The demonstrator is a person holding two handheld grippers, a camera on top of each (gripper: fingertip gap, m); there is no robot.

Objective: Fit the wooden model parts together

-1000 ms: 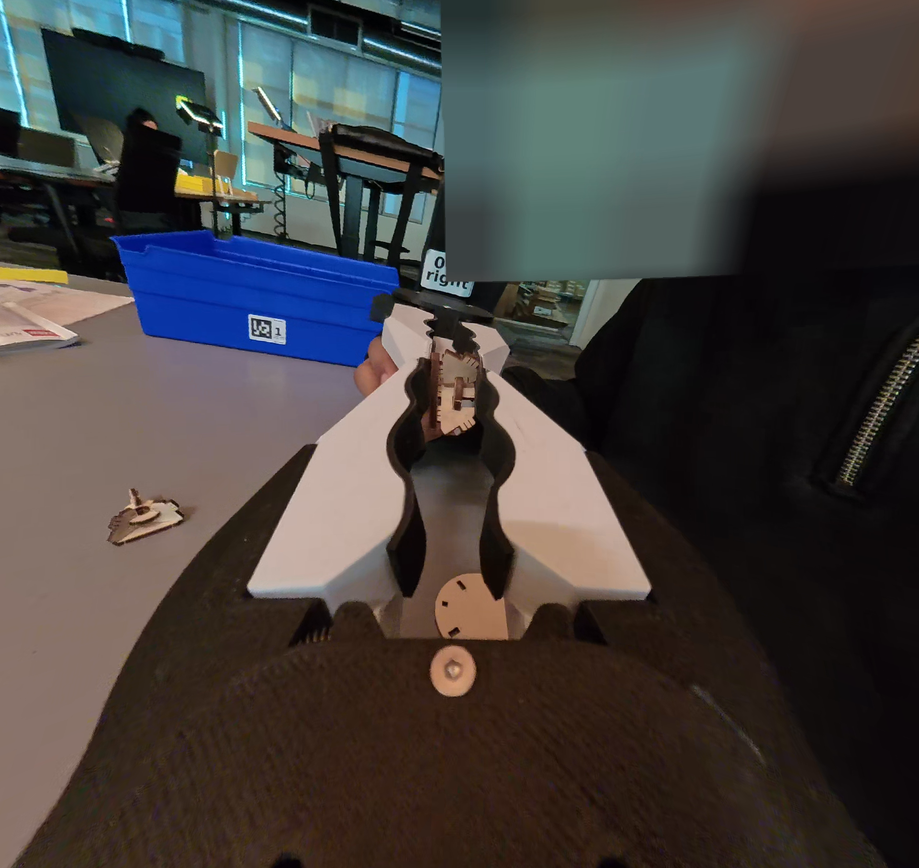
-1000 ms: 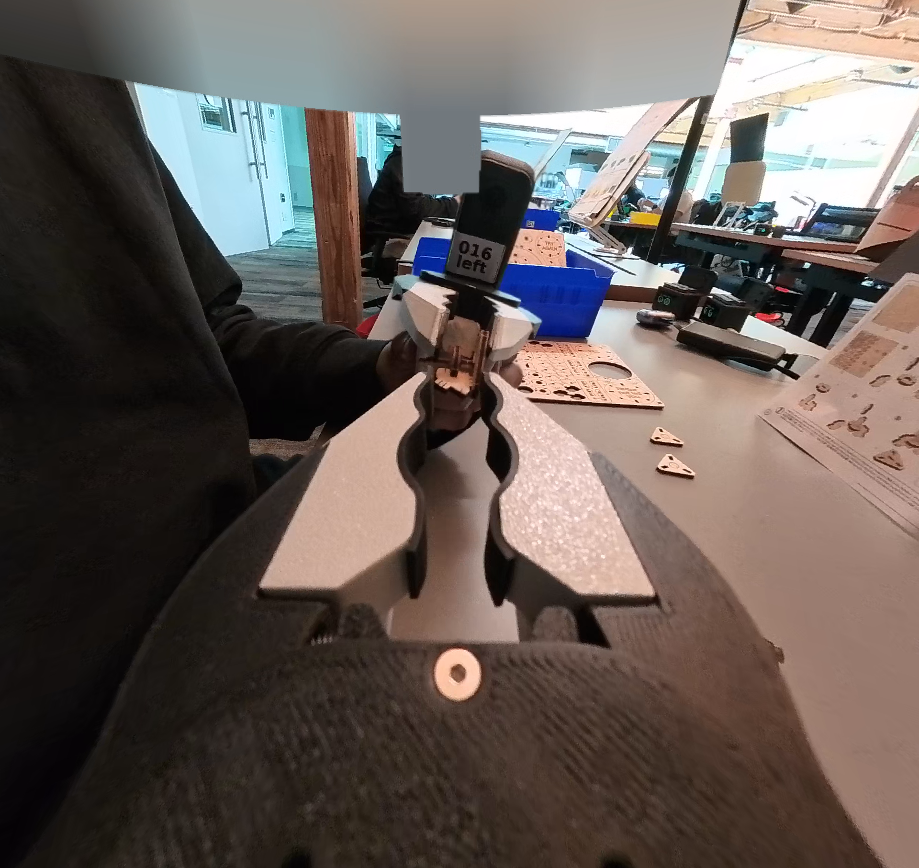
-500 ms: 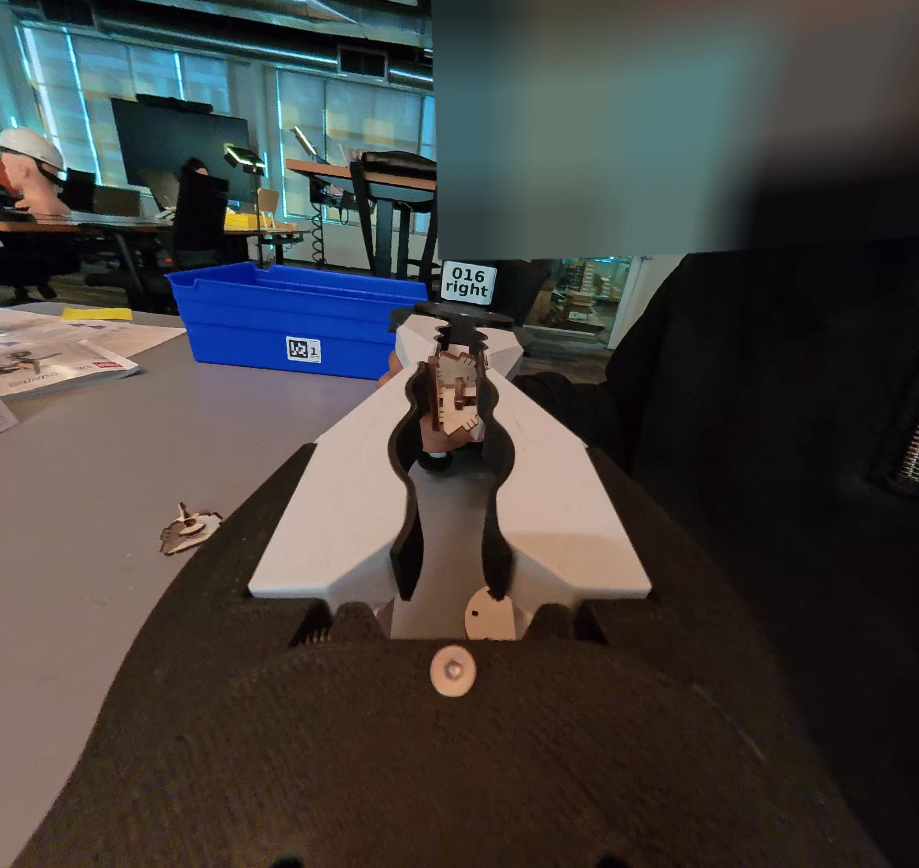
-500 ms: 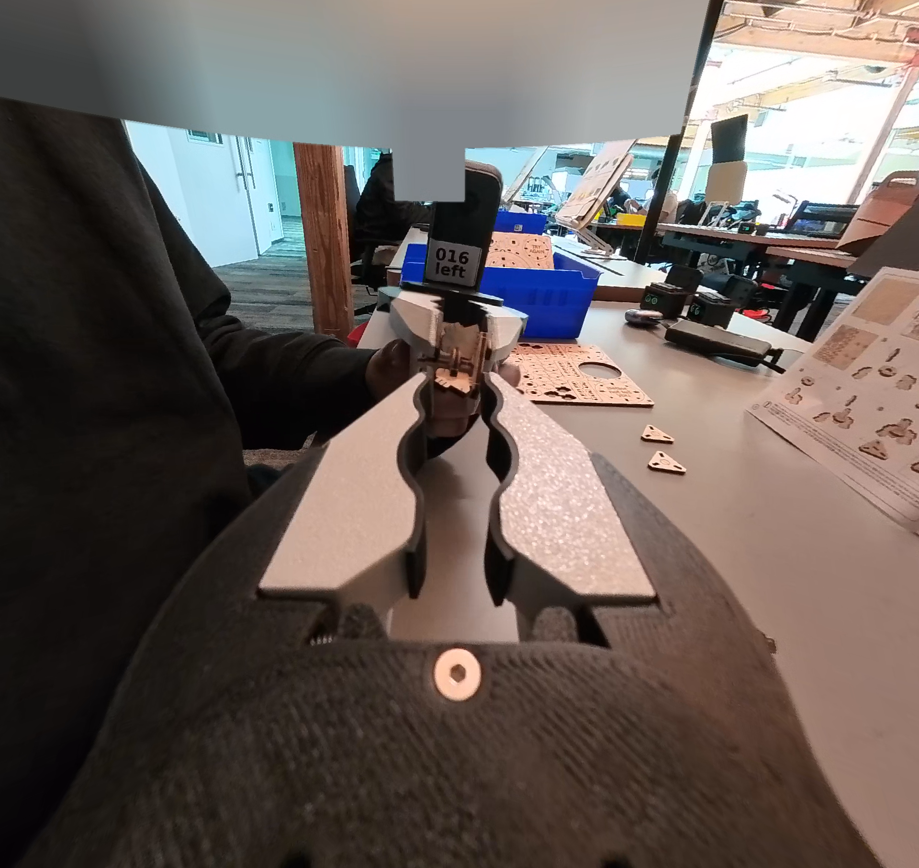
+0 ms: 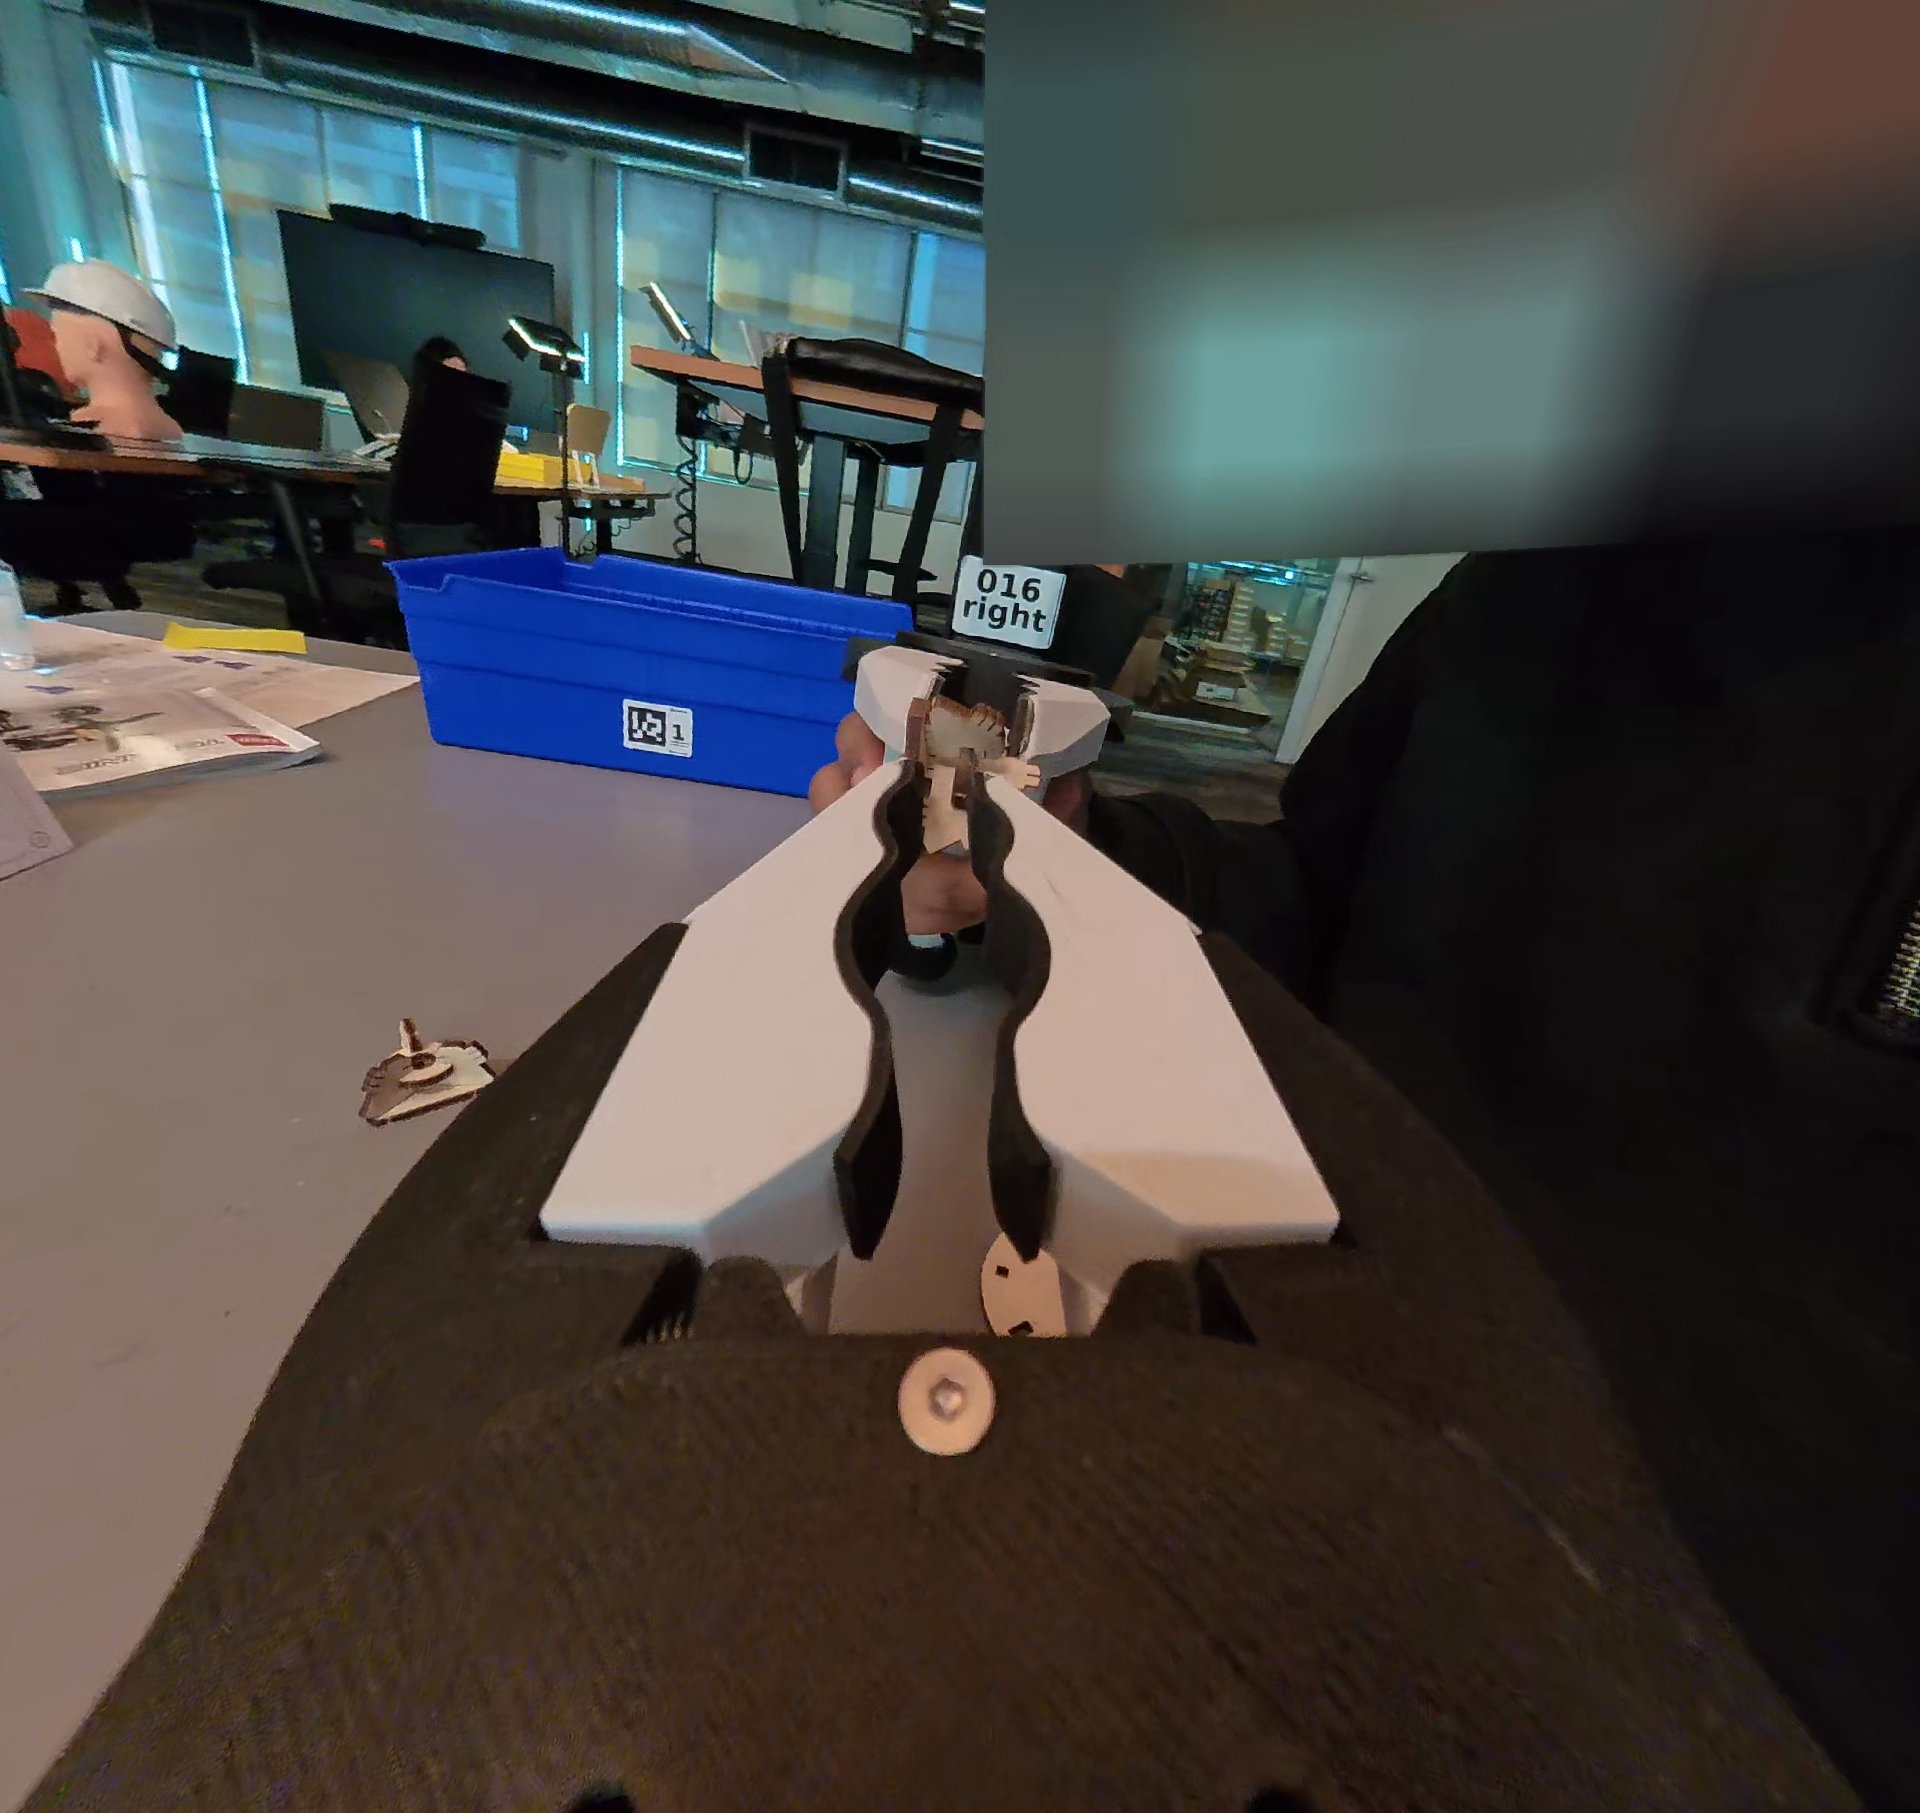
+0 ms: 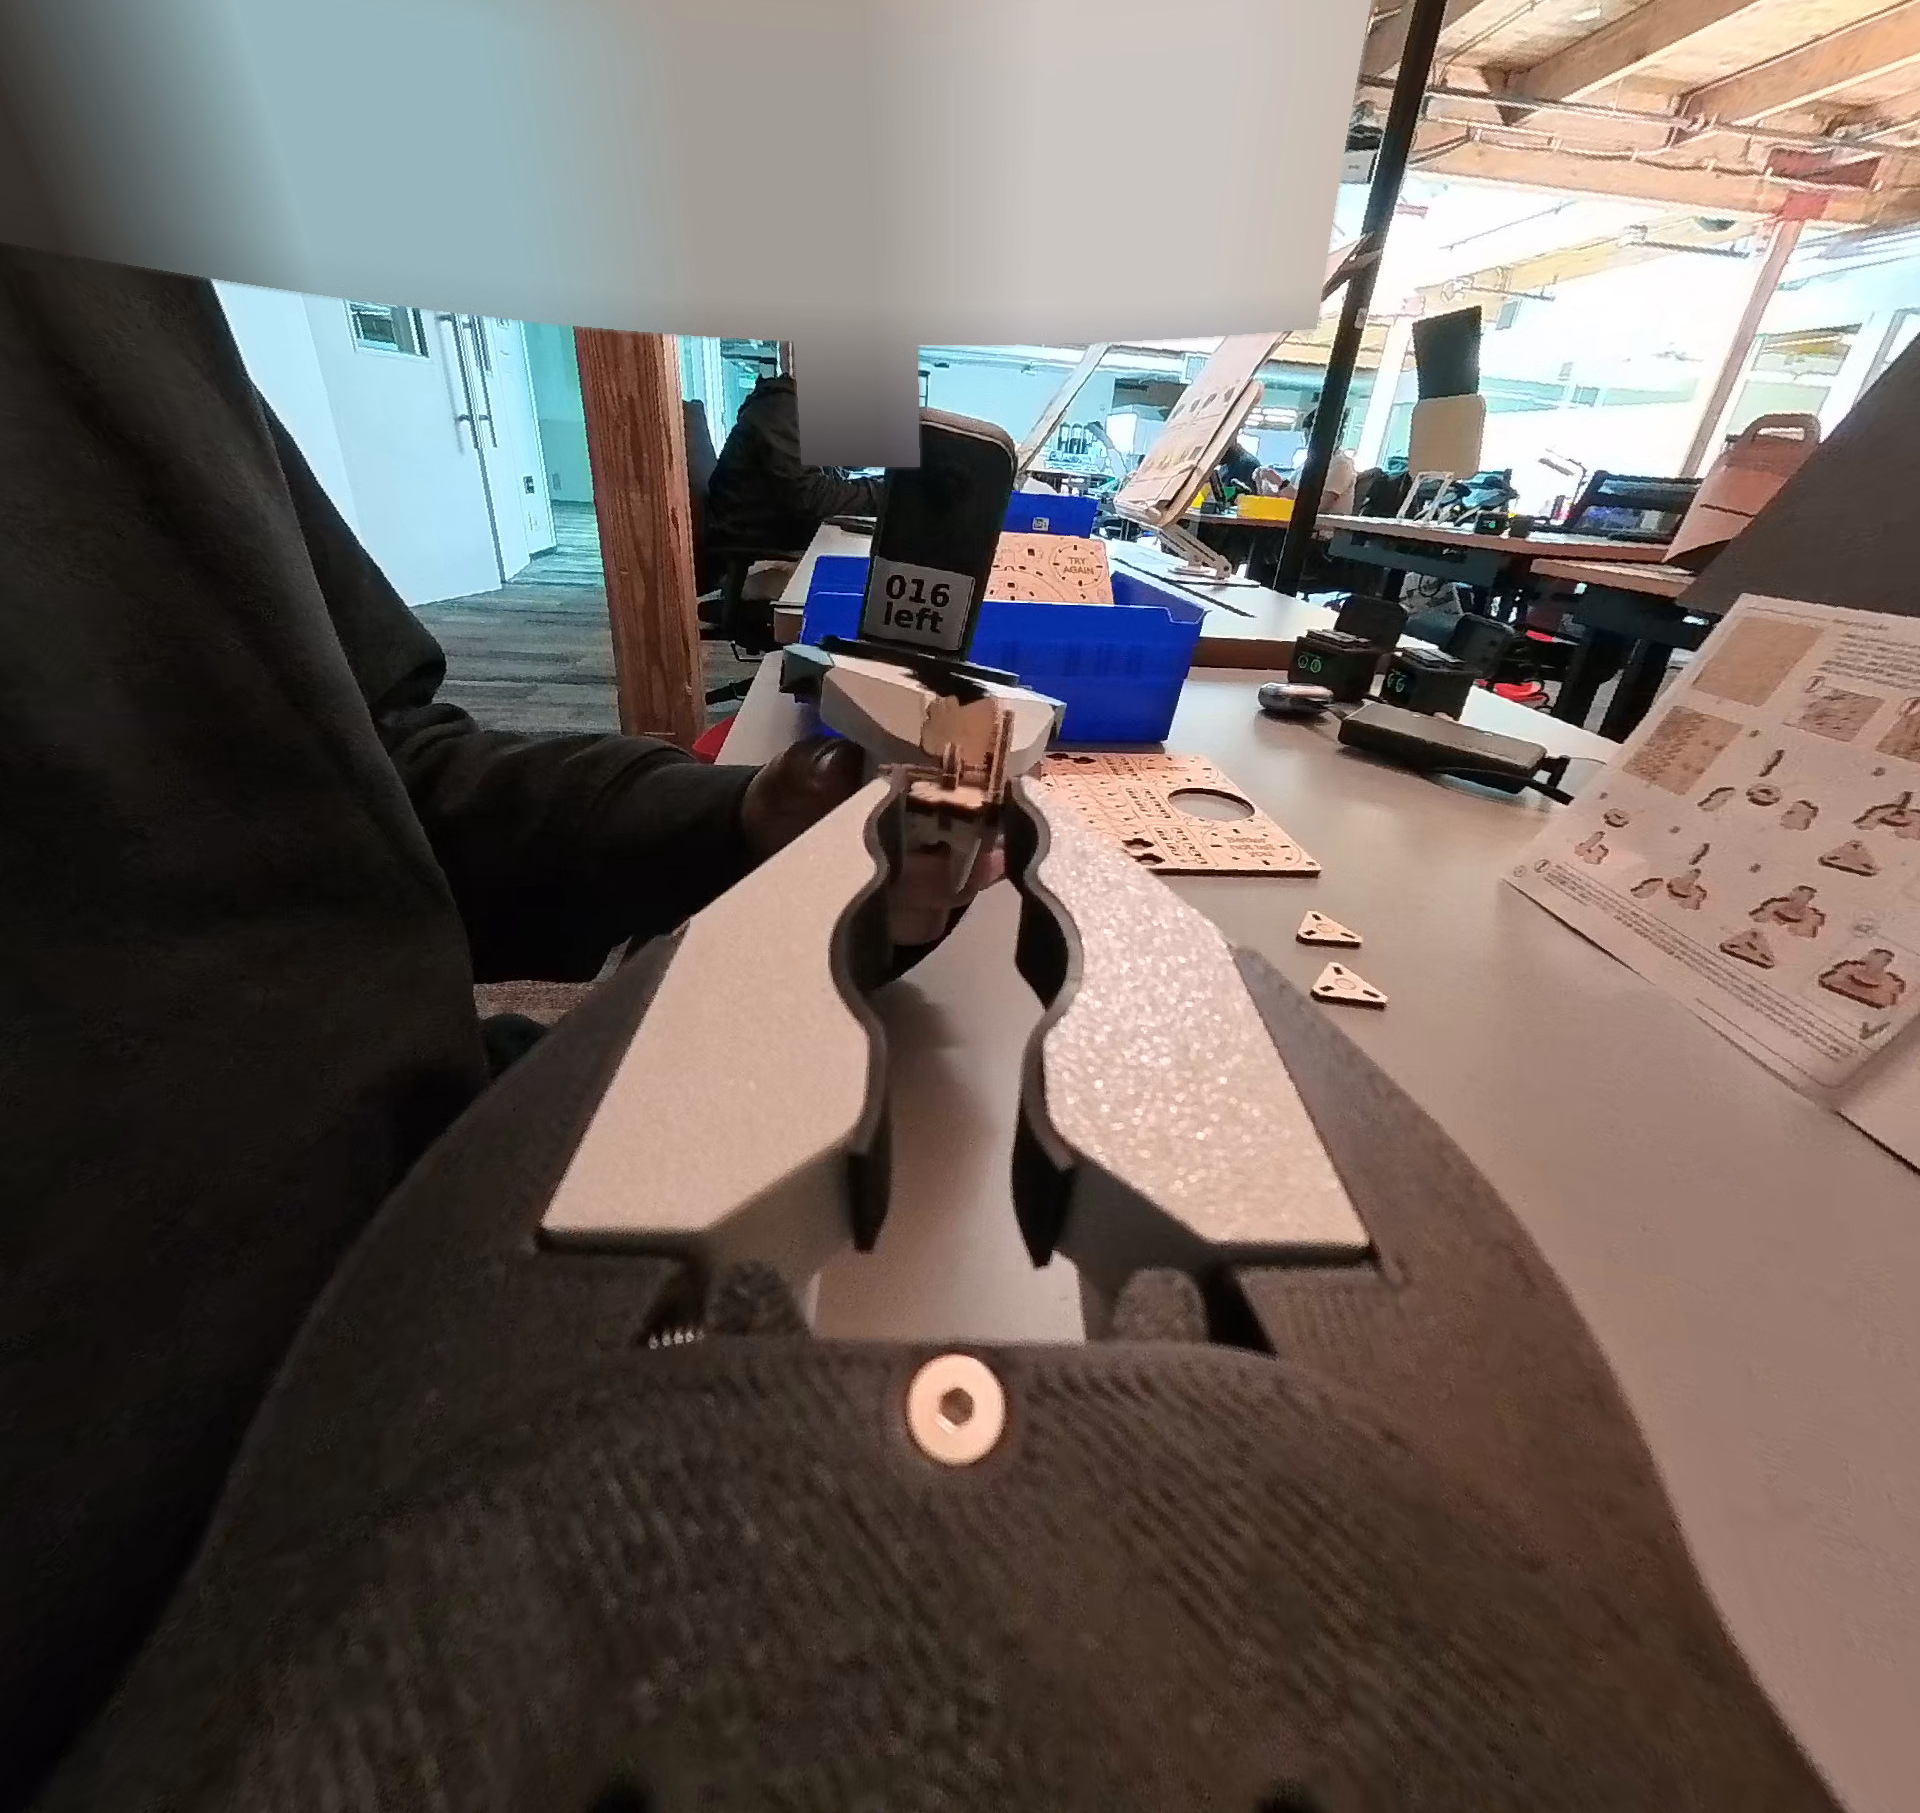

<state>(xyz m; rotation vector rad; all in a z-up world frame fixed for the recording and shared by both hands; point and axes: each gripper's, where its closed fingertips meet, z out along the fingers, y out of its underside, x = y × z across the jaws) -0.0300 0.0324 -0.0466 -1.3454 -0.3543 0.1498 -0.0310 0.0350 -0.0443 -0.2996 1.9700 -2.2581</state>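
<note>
The two claws meet tip to tip above the near edge of the worktop [image 5: 208, 932], in front of the person's dark jacket [image 6: 208, 724]. A small wooden assembly [image 5: 961, 755] of laser-cut plywood sits between them, held in the air, clear of the worktop.

Left claw [image 5: 951, 787]: the fingers stand close together and pinch a thin flat tab at the lower end of the wooden assembly. The black pads lie against the tab on both sides.

Right claw [image 6: 940, 802]: the fingers stand slightly wider and grip the body of the same assembly [image 6: 961, 766] across its width. The pad on each side appears to bear on the wood.

Governing relation: the two claws face each other along one line, and the assembly lies on that line, directly ahead of each claw. Its long axis runs roughly upright, across the line of the fingers. Neither claw is nearer; both are in contact.

Surroundings, left wrist view: a blue bin [image 5: 644, 662] stands far on the worktop, printed sheets [image 5: 156, 724] lie far left, a second small wooden piece [image 5: 421, 1083] lies near left, and a pale wooden disc [image 5: 1023, 1296] shows below the claw base.

Surroundings, right wrist view: a punched plywood sheet [image 6: 1184, 818] lies just beyond the claws, two triangular pieces [image 6: 1335, 963] lie to its right, and an instruction sheet [image 6: 1766, 828] lies far right.
</note>
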